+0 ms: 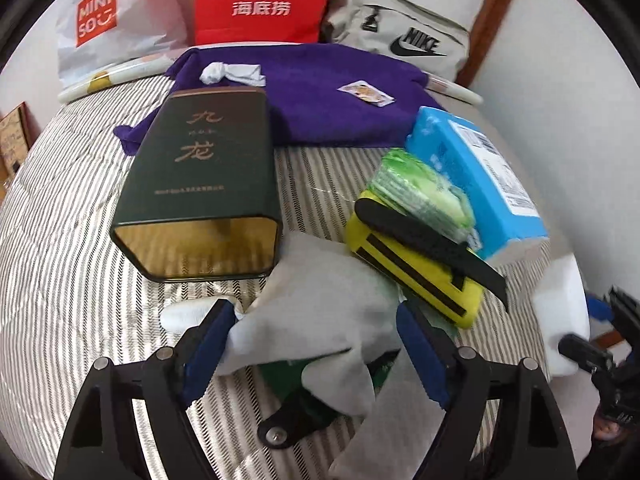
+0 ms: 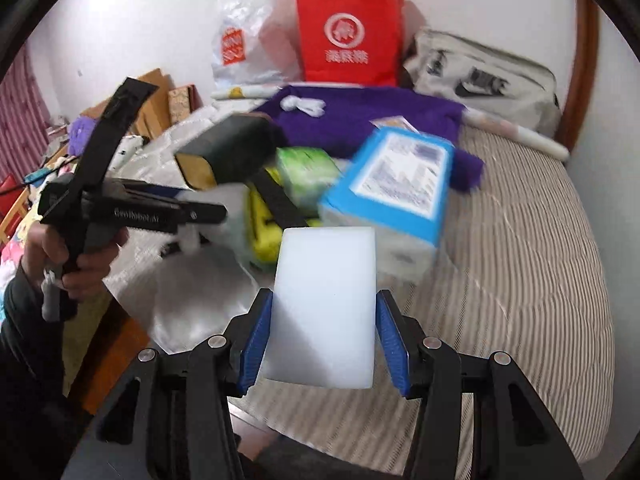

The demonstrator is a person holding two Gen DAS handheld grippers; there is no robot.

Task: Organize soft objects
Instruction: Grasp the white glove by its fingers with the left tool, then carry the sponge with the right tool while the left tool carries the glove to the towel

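My right gripper [image 2: 324, 340] is shut on a white foam block [image 2: 326, 304], held above the striped bed; the block also shows at the right edge of the left wrist view [image 1: 560, 312]. My left gripper [image 1: 316, 340] has its jaws wide around a white cloth glove [image 1: 316, 312], whose fingers hang down between them; I cannot tell whether the pads press it. A purple towel [image 1: 320, 100] lies at the back of the bed with a small white cloth [image 1: 232, 72] on it.
A dark green tin [image 1: 200, 184] lies open-ended toward me. To its right lie a yellow case [image 1: 416, 264], a green tissue pack [image 1: 424, 196] and a blue tissue box [image 1: 476, 176]. Bags [image 1: 264, 0] and a Nike pouch [image 1: 400, 36] line the wall.
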